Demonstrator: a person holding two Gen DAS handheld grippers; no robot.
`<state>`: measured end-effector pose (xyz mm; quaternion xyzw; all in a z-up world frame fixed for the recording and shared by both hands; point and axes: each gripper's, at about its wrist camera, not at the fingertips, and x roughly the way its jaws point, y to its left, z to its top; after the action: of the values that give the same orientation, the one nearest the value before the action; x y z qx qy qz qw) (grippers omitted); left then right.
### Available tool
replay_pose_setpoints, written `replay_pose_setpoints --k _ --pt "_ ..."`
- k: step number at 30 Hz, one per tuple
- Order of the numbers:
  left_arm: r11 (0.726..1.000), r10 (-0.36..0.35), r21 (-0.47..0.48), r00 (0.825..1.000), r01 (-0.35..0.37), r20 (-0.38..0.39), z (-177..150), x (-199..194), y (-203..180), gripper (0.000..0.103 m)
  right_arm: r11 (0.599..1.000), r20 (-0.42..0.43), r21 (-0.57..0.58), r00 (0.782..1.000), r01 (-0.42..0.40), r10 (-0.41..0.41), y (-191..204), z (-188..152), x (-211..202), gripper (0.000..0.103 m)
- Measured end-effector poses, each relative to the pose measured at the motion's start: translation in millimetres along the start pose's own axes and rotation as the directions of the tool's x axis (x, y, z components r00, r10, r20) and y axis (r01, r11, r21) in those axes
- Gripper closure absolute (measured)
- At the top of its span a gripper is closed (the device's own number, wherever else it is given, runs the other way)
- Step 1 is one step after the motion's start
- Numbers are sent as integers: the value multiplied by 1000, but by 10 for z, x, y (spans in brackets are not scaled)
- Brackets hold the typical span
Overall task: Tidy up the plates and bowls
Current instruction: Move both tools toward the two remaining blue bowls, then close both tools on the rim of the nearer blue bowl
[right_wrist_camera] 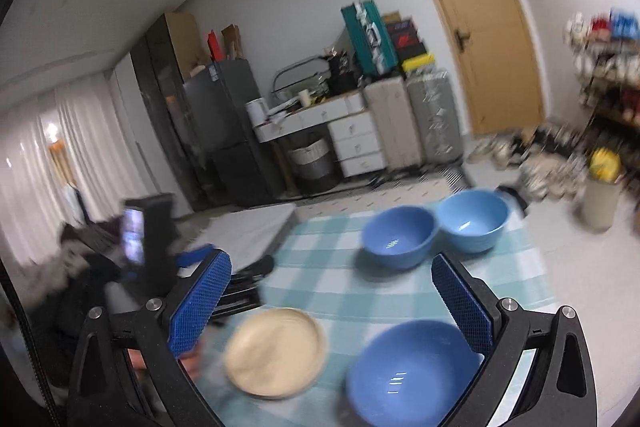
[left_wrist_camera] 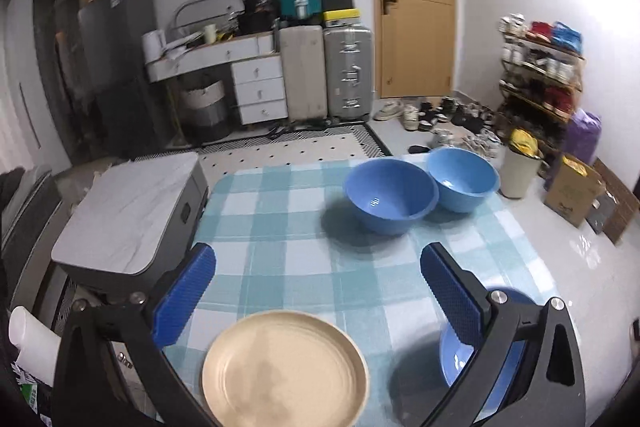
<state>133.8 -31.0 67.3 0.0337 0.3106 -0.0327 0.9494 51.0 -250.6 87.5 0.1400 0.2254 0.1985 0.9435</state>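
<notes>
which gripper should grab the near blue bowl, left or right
Right, probably. The right gripper is open with the near blue bowl just below its fingers; the left gripper faces the beige plate.

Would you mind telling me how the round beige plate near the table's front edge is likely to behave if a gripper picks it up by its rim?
The round beige plate looks rigid, so it should hold its shape. Its smooth, shallow rim may slip between the pads. Lying flat on the checked tablecloth, it probably slides rather than tips when pushed.
</notes>
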Motion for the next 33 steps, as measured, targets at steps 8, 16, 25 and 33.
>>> replay_pose_setpoints --k 8,16,25,33 --pt "999 -39 -40 988 34 -150 288 841 76 0 996 -106 77 993 -43 51 37 490 606 1" --pt "995 -94 -19 940 93 -328 456 1832 -161 0 977 -310 162 947 141 -85 -501 680 1581 1" --pt "991 -87 53 907 119 -413 579 2507 -363 0 926 -525 273 847 261 -83 -1376 481 2516 1" --pt "987 -145 -9 869 160 -473 704 3051 -314 2 900 -573 320 817 297 -66 -1778 422 2966 1"
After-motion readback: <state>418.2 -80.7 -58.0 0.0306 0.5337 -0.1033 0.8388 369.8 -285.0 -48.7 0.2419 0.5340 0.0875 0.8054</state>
